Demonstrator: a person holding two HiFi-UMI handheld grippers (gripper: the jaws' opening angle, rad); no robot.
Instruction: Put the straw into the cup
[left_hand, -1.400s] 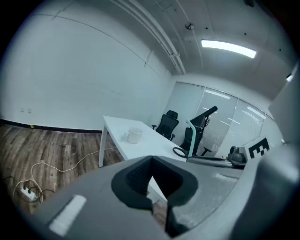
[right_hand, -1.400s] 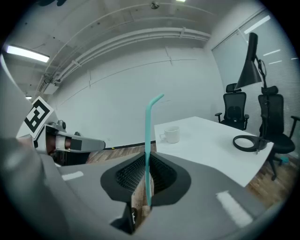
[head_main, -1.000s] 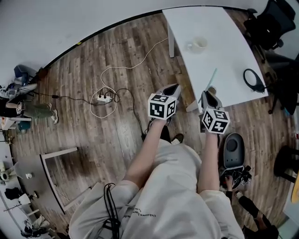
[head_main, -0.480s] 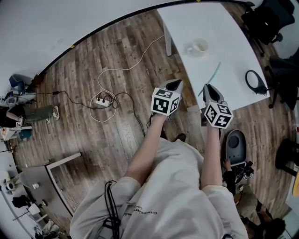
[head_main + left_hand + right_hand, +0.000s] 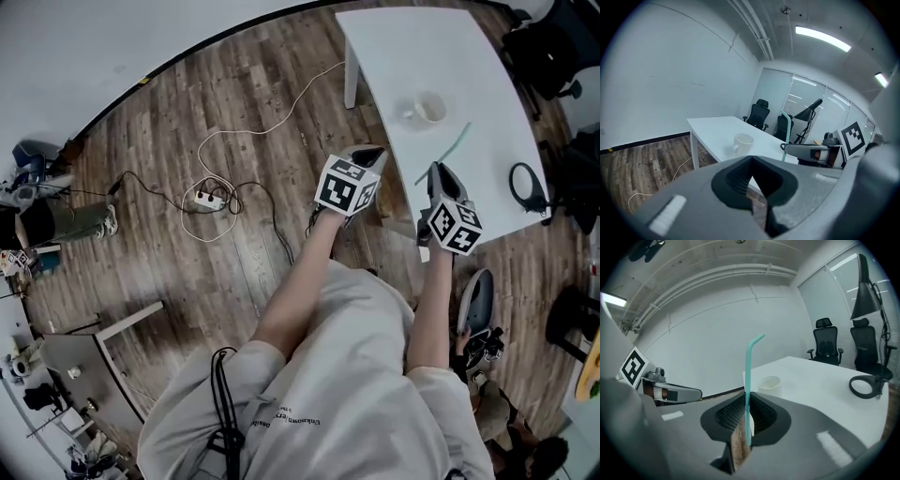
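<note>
Change vs. 0.5 s ago: both grippers have moved closer to the white table (image 5: 412,47). The right gripper (image 5: 437,171) is now over the table's near edge. The tip of the teal straw (image 5: 444,153) is nearer the cup (image 5: 429,108) but still apart from it. Cup pos. on the table is unchanged.

Right gripper (image 5: 747,401): jaws closed to straw width and clamped on the straw (image 5: 748,380) at its lower end. The straw stands approx. upright out of the jaws, w/ its bent tip at the top. The cup (image 5: 769,383) stands on the table beyond it.

Left gripper (image 5: 372,152): just beside the right gripper, at the table edge. Jaws fully together, nothing between them. In its own view the cup (image 5: 742,143) stands upright ahead, handle to the left.
</note>
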